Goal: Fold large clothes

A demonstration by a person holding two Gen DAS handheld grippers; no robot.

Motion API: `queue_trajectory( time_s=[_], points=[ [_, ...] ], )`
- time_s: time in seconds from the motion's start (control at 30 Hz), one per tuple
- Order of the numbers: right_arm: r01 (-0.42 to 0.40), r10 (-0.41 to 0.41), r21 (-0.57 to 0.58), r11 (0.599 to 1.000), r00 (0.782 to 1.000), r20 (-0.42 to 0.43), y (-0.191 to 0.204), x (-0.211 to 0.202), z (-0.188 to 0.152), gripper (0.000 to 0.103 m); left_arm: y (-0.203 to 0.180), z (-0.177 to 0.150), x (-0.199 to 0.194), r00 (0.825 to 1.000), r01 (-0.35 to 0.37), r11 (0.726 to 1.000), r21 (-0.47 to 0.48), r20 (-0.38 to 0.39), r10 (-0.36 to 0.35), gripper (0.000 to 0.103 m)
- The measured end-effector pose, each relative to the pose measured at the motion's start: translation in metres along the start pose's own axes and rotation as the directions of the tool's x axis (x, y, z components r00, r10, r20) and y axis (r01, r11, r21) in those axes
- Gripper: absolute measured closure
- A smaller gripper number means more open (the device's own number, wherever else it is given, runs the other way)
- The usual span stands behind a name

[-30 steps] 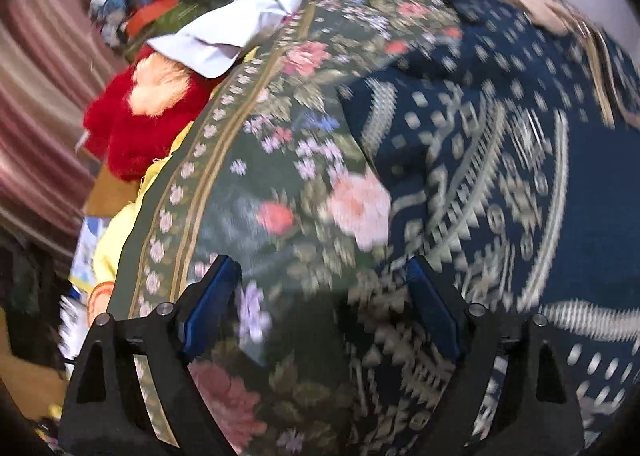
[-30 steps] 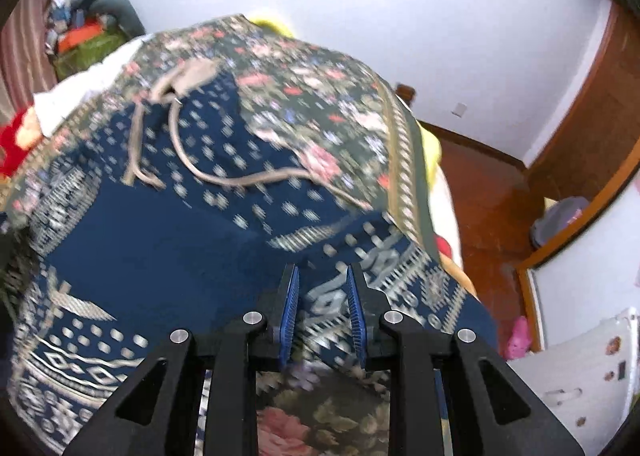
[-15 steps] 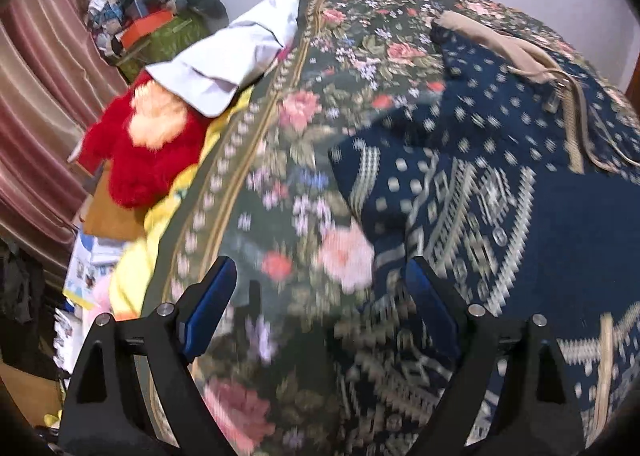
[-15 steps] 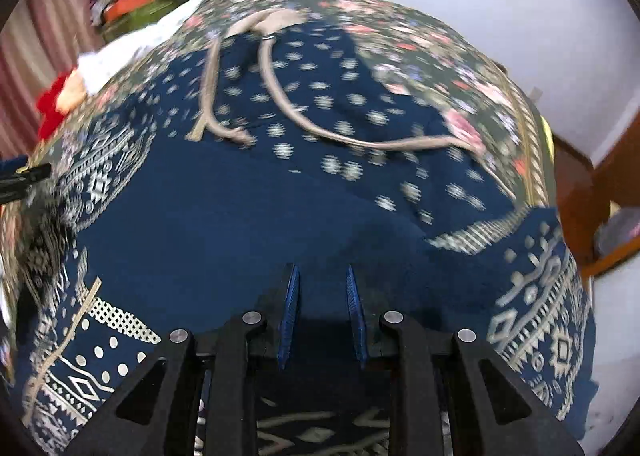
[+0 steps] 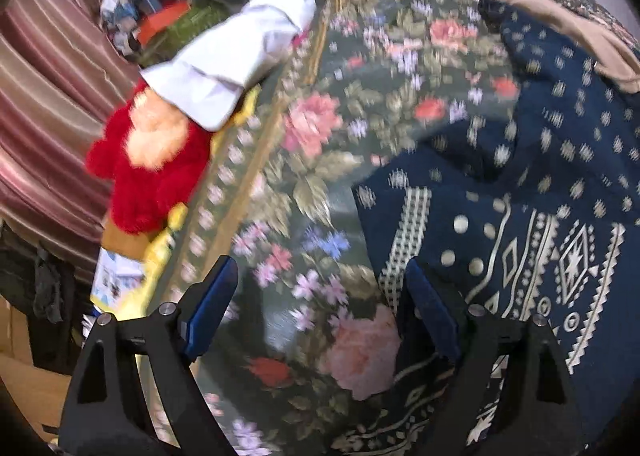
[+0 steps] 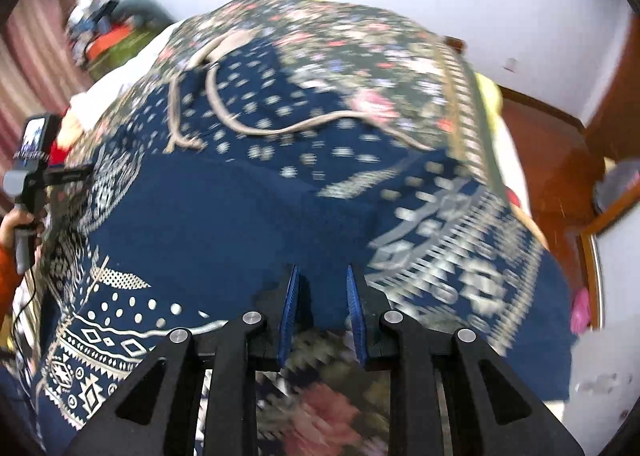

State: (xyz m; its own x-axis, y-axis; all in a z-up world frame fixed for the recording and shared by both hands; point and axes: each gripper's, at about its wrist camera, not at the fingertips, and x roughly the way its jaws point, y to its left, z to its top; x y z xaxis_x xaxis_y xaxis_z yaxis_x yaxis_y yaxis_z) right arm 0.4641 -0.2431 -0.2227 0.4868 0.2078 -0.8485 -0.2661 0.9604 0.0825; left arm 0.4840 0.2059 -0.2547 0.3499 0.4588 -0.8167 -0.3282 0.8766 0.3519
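A navy garment (image 6: 224, 224) with pale geometric print and tan drawcords (image 6: 256, 128) lies spread over a floral bedspread (image 6: 360, 40). My right gripper (image 6: 322, 270) sits at the garment's near edge, its jaws nearly closed with navy cloth pinched between the blue pads. In the left wrist view the same garment (image 5: 540, 216) fills the right side, with its tan waistband (image 5: 560, 20) at the top. My left gripper (image 5: 320, 268) hovers wide open over the bedspread (image 5: 320, 128) at the garment's left edge, and its right finger (image 5: 428, 304) is over the printed hem. Nothing is between its pads.
A red plush toy (image 5: 152, 176) and a white cloth (image 5: 240, 56) lie along the bed's left side, beside a striped curtain (image 5: 48, 96). A heap of clutter (image 5: 168, 12) sits at the far left corner. Wooden floor (image 6: 552, 160) lies right of the bed. A hand (image 6: 16, 222) holds the left gripper's handle.
The right gripper swung left from the printed hem to plain navy cloth, its jaws staying narrow. The left gripper slid along the garment's left edge, still wide open.
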Motion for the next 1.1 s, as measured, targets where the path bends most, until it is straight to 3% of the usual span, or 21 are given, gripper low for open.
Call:
queue_trajectory(
  time_s=[0.07, 0.23, 0.4, 0.47, 0.53, 0.6, 0.73, 0.77, 0.8, 0.83, 0.87, 0.9, 1.03, 1.1],
  points=[
    [-0.027, 0.027, 0.076, 0.997, 1.0, 0.007, -0.02, -0.012, -0.006, 0.083, -0.001, 0.003, -0.017, 0.999, 0.018, 1.0, 0.025, 0.041, -0.019, 0.016],
    [-0.117, 0.119, 0.331, 0.936, 0.993, 0.015, -0.081, -0.035, -0.029, 0.083, -0.022, -0.001, -0.07, 0.977, 0.181, 0.979, 0.091, 0.101, -0.19, 0.016],
    [-0.108, 0.135, 0.485, 0.868, 0.991, -0.022, -0.124, -0.039, -0.059, 0.083, -0.074, -0.015, -0.102, 0.91, 0.408, 0.904, 0.13, 0.024, -0.414, 0.016],
    [-0.105, 0.149, 0.495, 0.862, 0.987, -0.051, -0.131, -0.039, -0.067, 0.083, -0.099, -0.023, -0.108, 0.883, 0.466, 0.872, 0.148, -0.015, -0.47, 0.016],
    [-0.087, 0.147, 0.478, 0.874, 0.985, -0.091, -0.132, -0.038, -0.074, 0.083, -0.127, -0.03, -0.113, 0.867, 0.495, 0.849, 0.187, -0.049, -0.495, 0.016],
    [-0.008, 0.077, 0.398, 0.917, 0.984, -0.159, -0.128, -0.034, -0.078, 0.083, -0.151, -0.038, -0.115, 0.866, 0.498, 0.837, 0.229, -0.071, -0.496, 0.016],
    [0.122, -0.087, 0.193, 0.974, 0.98, -0.18, -0.112, -0.027, -0.084, 0.083, -0.18, -0.052, -0.113, 0.863, 0.503, 0.824, 0.261, -0.113, -0.492, 0.016],
    [0.148, -0.122, 0.153, 0.977, 0.978, -0.171, -0.107, -0.027, -0.085, 0.078, -0.184, -0.054, -0.112, 0.859, 0.511, 0.821, 0.253, -0.119, -0.498, 0.016],
    [0.197, -0.178, 0.109, 0.974, 0.971, -0.161, -0.101, -0.027, -0.086, 0.057, -0.186, -0.056, -0.111, 0.855, 0.517, 0.821, 0.241, -0.119, -0.504, 0.016],
    [0.286, -0.274, 0.063, 0.956, 0.951, -0.145, -0.098, -0.027, -0.088, 0.041, -0.187, -0.057, -0.111, 0.852, 0.524, 0.821, 0.226, -0.117, -0.511, 0.016],
    [0.378, -0.374, 0.02, 0.925, 0.921, -0.113, -0.096, -0.028, -0.09, 0.013, -0.186, -0.057, -0.109, 0.846, 0.533, 0.82, 0.209, -0.121, -0.519, 0.015],
    [0.423, -0.422, -0.01, 0.906, 0.904, -0.072, -0.094, -0.029, -0.094, 0.01, -0.184, -0.056, -0.106, 0.841, 0.542, 0.818, 0.194, -0.129, -0.526, 0.015],
    [0.261, -0.248, 0.181, 0.948, 0.965, -0.09, -0.131, -0.041, -0.103, 0.01, -0.178, -0.052, -0.101, 0.811, 0.582, 0.801, 0.136, -0.164, -0.561, 0.015],
    [0.177, -0.162, 0.298, 0.938, 0.984, -0.073, -0.154, -0.05, -0.106, 0.01, -0.177, -0.05, -0.107, 0.8, 0.598, 0.791, 0.127, -0.158, -0.579, 0.015]
  ],
)
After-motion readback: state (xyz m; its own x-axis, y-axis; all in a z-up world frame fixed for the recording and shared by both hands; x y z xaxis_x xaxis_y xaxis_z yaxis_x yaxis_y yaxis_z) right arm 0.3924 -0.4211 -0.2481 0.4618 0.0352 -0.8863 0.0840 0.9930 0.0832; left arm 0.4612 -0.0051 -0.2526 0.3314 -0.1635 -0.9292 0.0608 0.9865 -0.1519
